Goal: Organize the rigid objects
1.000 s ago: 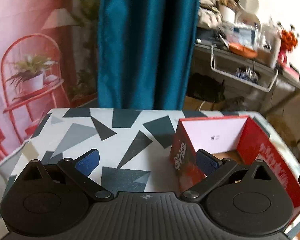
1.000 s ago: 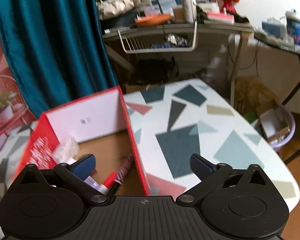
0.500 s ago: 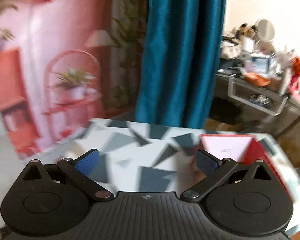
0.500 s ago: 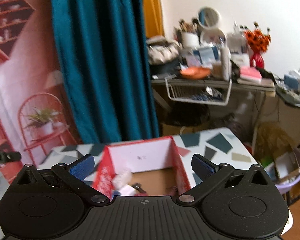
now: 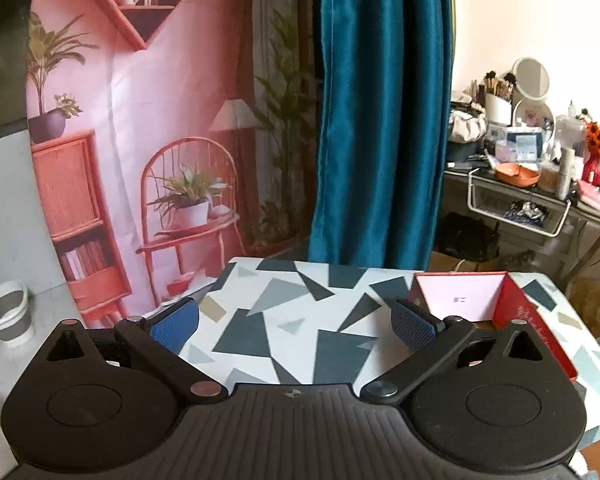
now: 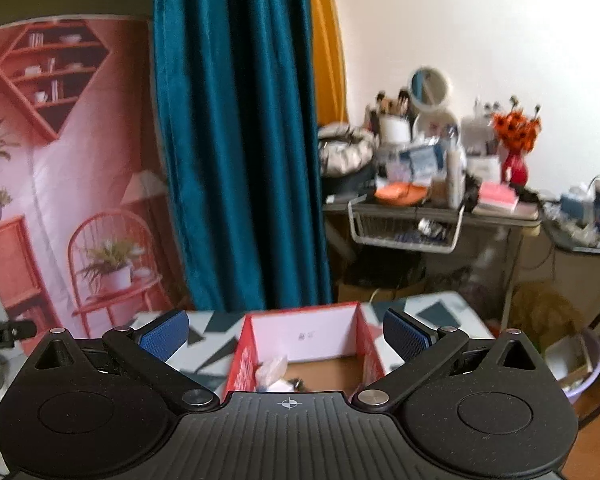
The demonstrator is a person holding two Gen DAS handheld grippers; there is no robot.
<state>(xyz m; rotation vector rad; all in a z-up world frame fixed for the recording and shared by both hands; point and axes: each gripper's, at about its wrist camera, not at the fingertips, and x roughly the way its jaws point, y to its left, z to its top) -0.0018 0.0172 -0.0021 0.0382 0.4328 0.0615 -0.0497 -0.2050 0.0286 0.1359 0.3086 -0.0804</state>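
Note:
A red open box [image 5: 512, 316] with a white inner wall stands on the right part of the patterned table [image 5: 300, 320]. In the right wrist view the same box [image 6: 300, 336] lies straight ahead and holds small items, among them a crumpled clear packet [image 6: 272, 368]; the rest are partly hidden by the gripper body. My left gripper [image 5: 294, 326] is open and empty, raised above the near table edge. My right gripper [image 6: 286, 334] is open and empty too, held back from the box.
A teal curtain [image 5: 380, 120] and a pink printed backdrop [image 5: 140, 160] hang behind the table. A cluttered shelf with a wire basket [image 6: 404, 232] stands at the right. A white bucket [image 5: 6, 312] sits on the floor at the left, a lilac bin [image 6: 580, 364] at the right.
Both grippers have pulled back and lifted away from the table and box, so the views tilt up toward the room. Both stay open and empty.

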